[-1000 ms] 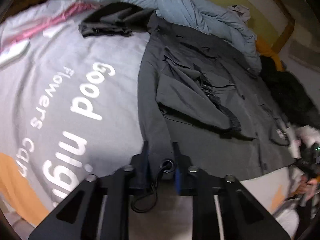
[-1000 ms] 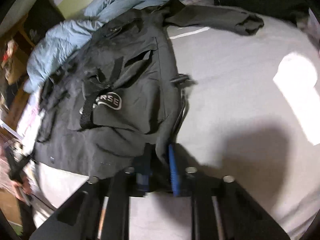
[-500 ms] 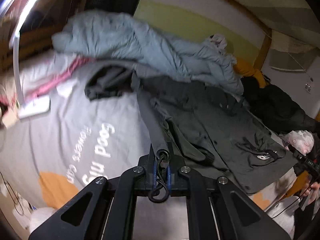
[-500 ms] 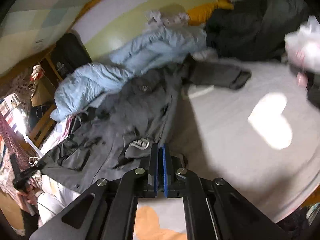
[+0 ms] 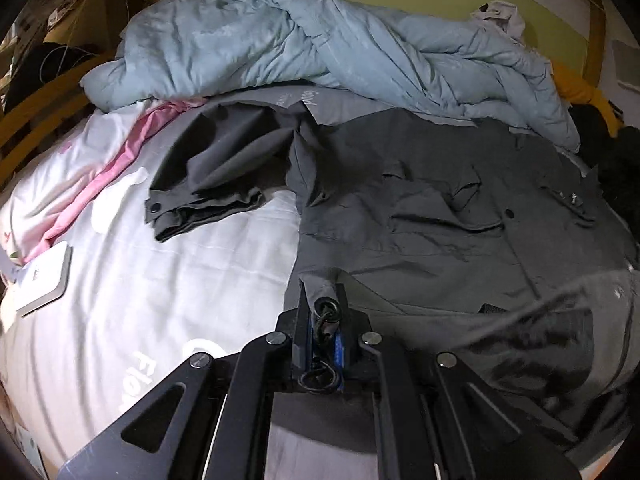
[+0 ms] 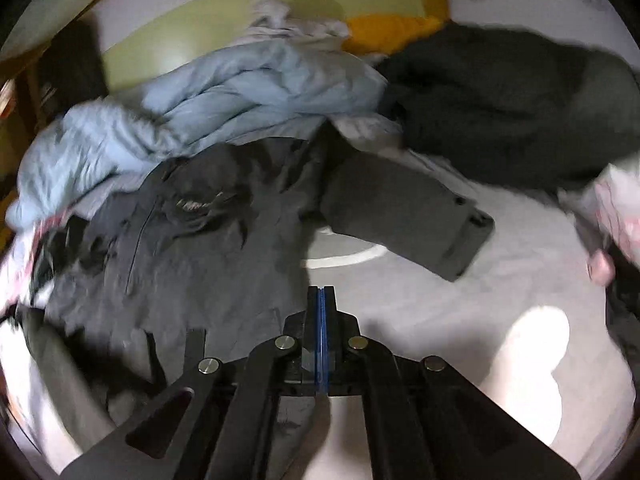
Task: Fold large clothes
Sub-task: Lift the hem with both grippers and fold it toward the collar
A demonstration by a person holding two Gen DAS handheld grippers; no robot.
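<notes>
Grey bedding [image 5: 168, 280] lies bare left of the dark jacket [image 5: 440, 216], a blue duvet [image 5: 280, 40] heaped beyond; the left gripper [image 5: 323, 320] pinches the jacket's corded hem corner. From the right wrist, bare sheet [image 6: 400, 300] spreads right of the jacket [image 6: 208, 256], where the right gripper [image 6: 320, 300] is clenched, holding nothing visible.

A dark grey jacket [image 5: 420, 216] lies spread open on the bed, front up with its pocket flaps showing — collar end just under the crumpled blue duvet [image 5: 312, 40]. One sleeve [image 5: 208, 184] bunches out sideways, away from the duvet, and its near hem corner is lifted off the bed.
</notes>
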